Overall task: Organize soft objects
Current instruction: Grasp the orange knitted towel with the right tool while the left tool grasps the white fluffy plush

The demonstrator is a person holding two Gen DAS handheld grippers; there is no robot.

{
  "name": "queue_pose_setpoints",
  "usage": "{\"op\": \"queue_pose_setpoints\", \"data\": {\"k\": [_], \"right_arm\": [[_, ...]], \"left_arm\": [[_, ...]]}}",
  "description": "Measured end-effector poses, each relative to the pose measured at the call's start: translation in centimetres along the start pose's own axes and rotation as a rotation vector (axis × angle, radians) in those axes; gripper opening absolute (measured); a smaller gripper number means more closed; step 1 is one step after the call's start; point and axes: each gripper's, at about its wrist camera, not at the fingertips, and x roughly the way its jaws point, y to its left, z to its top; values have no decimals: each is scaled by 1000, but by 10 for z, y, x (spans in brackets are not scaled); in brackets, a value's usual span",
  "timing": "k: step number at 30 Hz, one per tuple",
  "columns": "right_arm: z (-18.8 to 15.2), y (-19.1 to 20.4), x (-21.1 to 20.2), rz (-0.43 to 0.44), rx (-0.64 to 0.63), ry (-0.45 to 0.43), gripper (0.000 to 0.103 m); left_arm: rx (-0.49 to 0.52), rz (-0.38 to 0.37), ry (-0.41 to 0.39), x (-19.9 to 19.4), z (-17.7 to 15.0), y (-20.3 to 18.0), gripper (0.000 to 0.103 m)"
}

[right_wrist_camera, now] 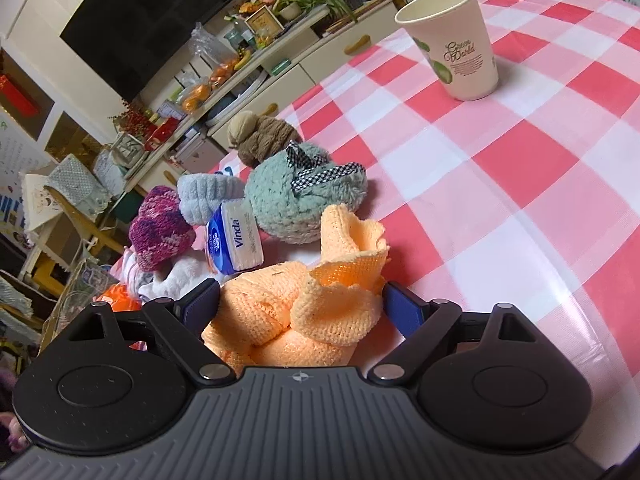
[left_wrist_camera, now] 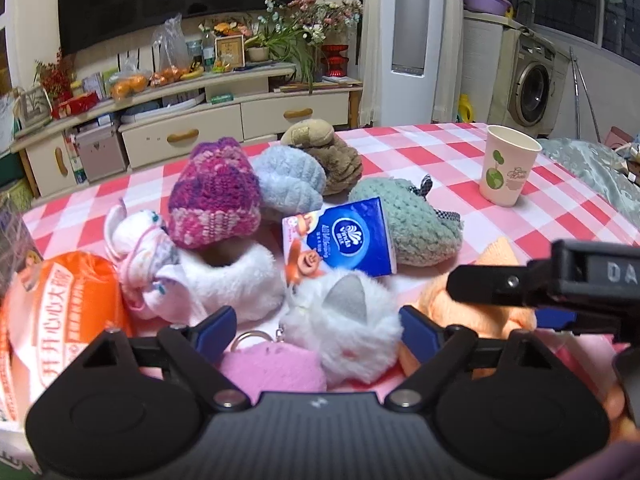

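A: Left gripper (left_wrist_camera: pixel 316 330)?
B: Jaws wide, nothing clamped. The white fluffy cat toy (left_wrist_camera: pixel 344 320) sits right between the blue pads, filling most of the gap; I can't tell whether a pad touches the fur. No clear long axis, it's a round ball. The pink pom keyring (left_wrist_camera: pixel 272 364) lies just under it, nearer the palm. To the left of the gripper: orange packet (left_wrist_camera: pixel 60 312), then the white fleece piece (left_wrist_camera: pixel 236 280).

A: Ahead of it?
B: Vinda tissue pack (left_wrist_camera: pixel 340 236), leaning against the toy's far side. Crowded, so a straight lift looks safest to me.

A: Right gripper (right_wrist_camera: pixel 302 306)?
B: Also spread wide, straddling the orange knit cloth (right_wrist_camera: pixel 296 304). The cloth bulges up between the pads; grip not confirmed. It's crumpled, running roughly along the pointing line.

A: Which hand's nearer what?
B: Left owns the cat, right the cloth. The two sit close.

A: Free room?
B: Right of the right gripper: bare checked desk (right_wrist_camera: pixel 520 208), paper cup (right_wrist_camera: pixel 452 40) well beyond. Best drop zone, I'd say.
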Motion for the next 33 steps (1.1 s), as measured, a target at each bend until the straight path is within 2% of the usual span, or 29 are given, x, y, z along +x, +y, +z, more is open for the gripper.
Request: {"op": "queue_pose_setpoints", "data": {"k": [4, 7, 11, 15, 22, 23, 24, 27, 33], "right_arm": [[-2, 1, 1, 15, -6, 11, 103], [0, 1, 2, 23, -12, 19, 103], [1, 1, 3, 20, -19, 20, 103], [1, 1, 6, 22, -23, 15, 103], [4, 0, 8, 38, -49, 35, 103], [4, -1, 8, 50, -39, 38, 96], [4, -2, 8, 68, -23, 45, 93], [3, -4, 11, 95, 3, 57, 90], [1, 6, 5, 88, -49, 36, 85]], "left_arm": [[-20, -6, 14, 8, 1, 1, 80], [-29, -19, 19, 13, 2, 1, 74], [-51, -56, 32, 18, 3, 1, 60], [-49, -64, 34, 19, 3, 0, 53], [-69, -67, 27, 13, -1, 1, 49], [-73, -67, 26, 12, -2, 1, 48], [-80, -67, 22, 11, -2, 1, 48], [-94, -78, 13, 6, -4, 2, 47], [-92, -87, -17, -9, -4, 3, 46]]}}
